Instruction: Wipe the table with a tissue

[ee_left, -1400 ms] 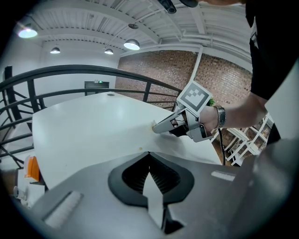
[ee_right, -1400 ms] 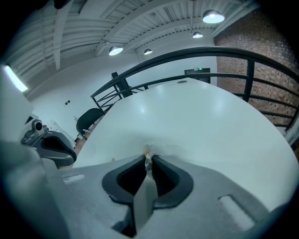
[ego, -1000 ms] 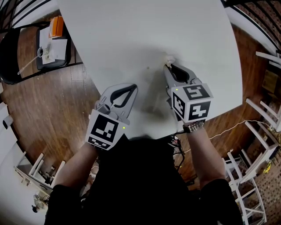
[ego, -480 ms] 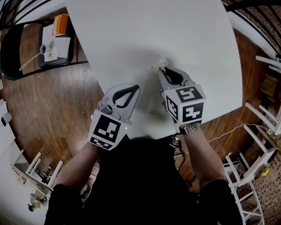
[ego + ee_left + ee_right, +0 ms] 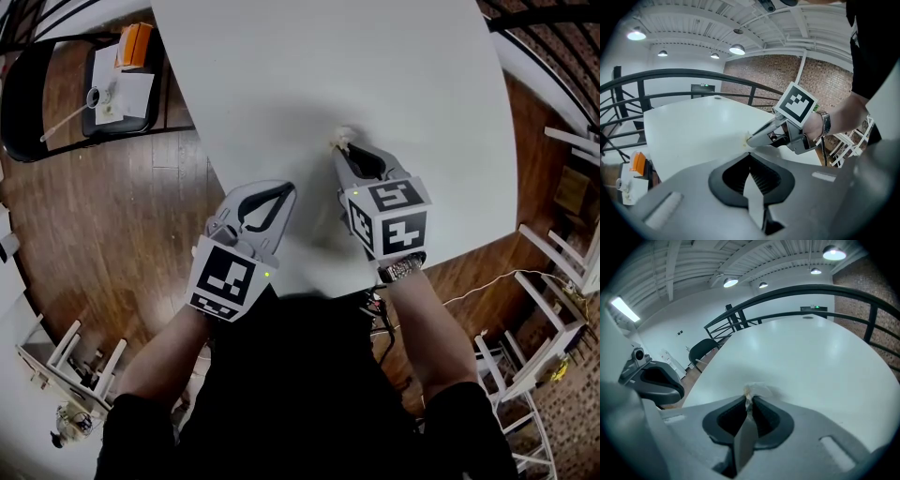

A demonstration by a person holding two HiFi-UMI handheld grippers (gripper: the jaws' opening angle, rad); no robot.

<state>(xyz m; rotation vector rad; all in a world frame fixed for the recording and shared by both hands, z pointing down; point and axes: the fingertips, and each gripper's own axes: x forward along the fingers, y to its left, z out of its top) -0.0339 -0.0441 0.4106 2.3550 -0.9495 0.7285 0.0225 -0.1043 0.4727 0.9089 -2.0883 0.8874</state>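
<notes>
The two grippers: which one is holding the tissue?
The right gripper: its jaws are shut on a small crumpled tissue down on the white table. The left gripper is shut with nothing between its jaws.

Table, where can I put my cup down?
The white table is bare everywhere beyond the tissue, between its left and right edges. It is crowded only at the near edge, around the left hand-held gripper and the right hand-held gripper pinching the tissue.

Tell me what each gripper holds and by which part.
Right gripper pinches the tissue by its near end, at its tips. Left gripper holds nothing.
</notes>
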